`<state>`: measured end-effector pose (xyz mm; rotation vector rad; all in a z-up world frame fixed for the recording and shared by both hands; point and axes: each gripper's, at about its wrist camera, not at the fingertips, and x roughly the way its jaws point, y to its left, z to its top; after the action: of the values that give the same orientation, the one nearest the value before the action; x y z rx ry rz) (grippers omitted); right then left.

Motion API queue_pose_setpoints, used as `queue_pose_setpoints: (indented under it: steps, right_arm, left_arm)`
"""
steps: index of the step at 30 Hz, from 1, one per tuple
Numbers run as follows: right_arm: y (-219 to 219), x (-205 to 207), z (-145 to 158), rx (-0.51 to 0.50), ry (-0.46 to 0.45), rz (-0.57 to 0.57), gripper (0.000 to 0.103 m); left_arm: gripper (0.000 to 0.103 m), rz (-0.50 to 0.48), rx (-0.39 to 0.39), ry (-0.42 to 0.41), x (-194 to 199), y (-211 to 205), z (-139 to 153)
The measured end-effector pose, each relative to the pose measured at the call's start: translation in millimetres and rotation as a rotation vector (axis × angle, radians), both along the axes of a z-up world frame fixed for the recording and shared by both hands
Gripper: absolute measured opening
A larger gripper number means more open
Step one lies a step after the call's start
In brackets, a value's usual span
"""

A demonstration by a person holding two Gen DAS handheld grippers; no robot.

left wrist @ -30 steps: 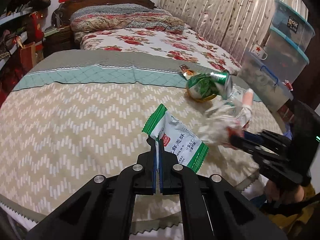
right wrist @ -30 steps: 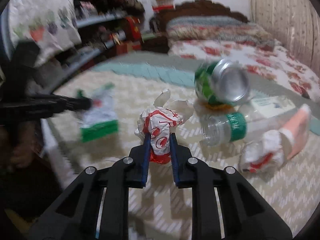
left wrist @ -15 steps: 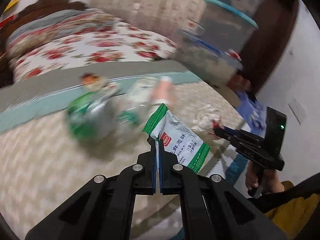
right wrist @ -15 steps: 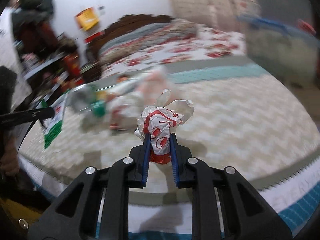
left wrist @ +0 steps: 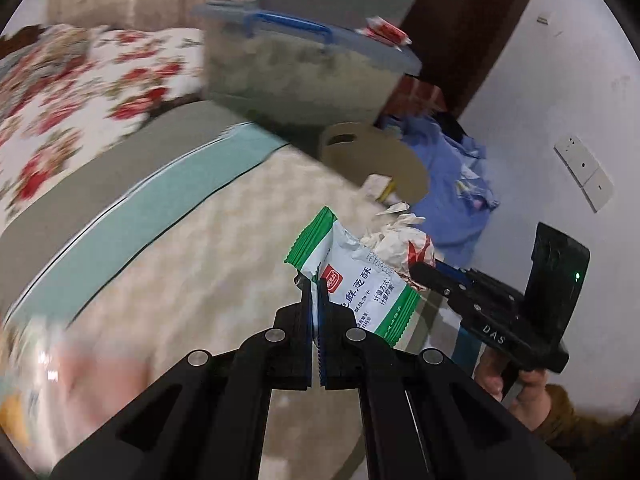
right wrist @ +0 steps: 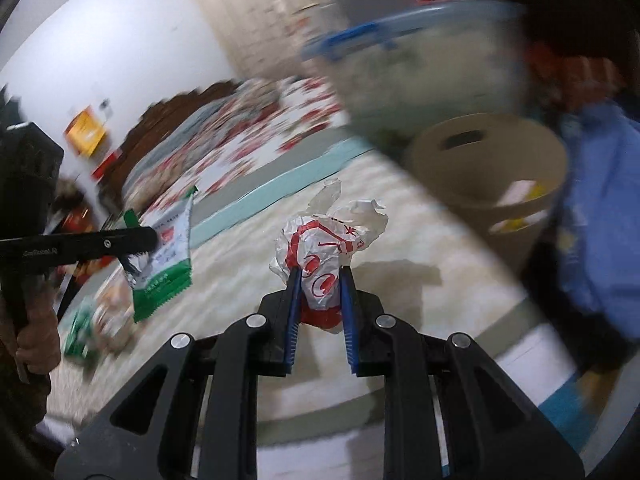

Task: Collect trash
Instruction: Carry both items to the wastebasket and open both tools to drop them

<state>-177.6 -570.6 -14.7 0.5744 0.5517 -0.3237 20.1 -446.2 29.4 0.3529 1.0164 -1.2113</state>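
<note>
My left gripper (left wrist: 316, 280) is shut on a green-and-white snack packet (left wrist: 360, 280), pinching its edge above the bed's patterned cover. My right gripper (right wrist: 320, 276) is shut on a crumpled red-and-white wrapper (right wrist: 326, 248). In the left wrist view the right gripper (left wrist: 420, 270) comes in from the right with the crumpled wrapper (left wrist: 400, 240) just behind the packet. In the right wrist view the left gripper (right wrist: 154, 238) reaches in from the left with the packet (right wrist: 164, 264). A tan round bin (right wrist: 488, 168) stands past the bed's edge, with scraps inside; the same bin (left wrist: 376, 160) shows beyond the packet.
A clear storage box with a blue lid (left wrist: 304, 64) stands behind the bin. Blue cloth (left wrist: 456, 188) lies on the floor by the white wall. More trash, blurred, lies on the bed cover (right wrist: 92, 312) at the left. A floral quilt (left wrist: 80, 92) covers the far bed.
Both grippers have swung across the bed toward its corner, each keeping its grip. The can and bottle have slid out of view to the left and the tan bin has come into view.
</note>
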Motion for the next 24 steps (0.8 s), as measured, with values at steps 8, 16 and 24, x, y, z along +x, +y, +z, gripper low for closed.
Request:
queue_pose_setpoints:
  steps: [8, 16, 24]
  right_arm:
    - [-128.6, -13.4, -3.8, 0.092, 0.003, -0.205, 0.029]
    - [-139.5, -40.0, 6.6, 0.131, -0.143, -0.311, 0.07]
    - [-58.7, -42.6, 0.1, 0.162, -0.171, -0.214, 0.067]
  left_arm:
    - [0.012, -0.02, -0.028, 0.017, 2.3, -171.7, -5.9]
    - [0.062, 0.049, -0.053, 0.0, -3.4, -168.3, -8.9]
    - [0.062, 0.108, -0.095, -0.092, -21.1, -19.9, 7.1]
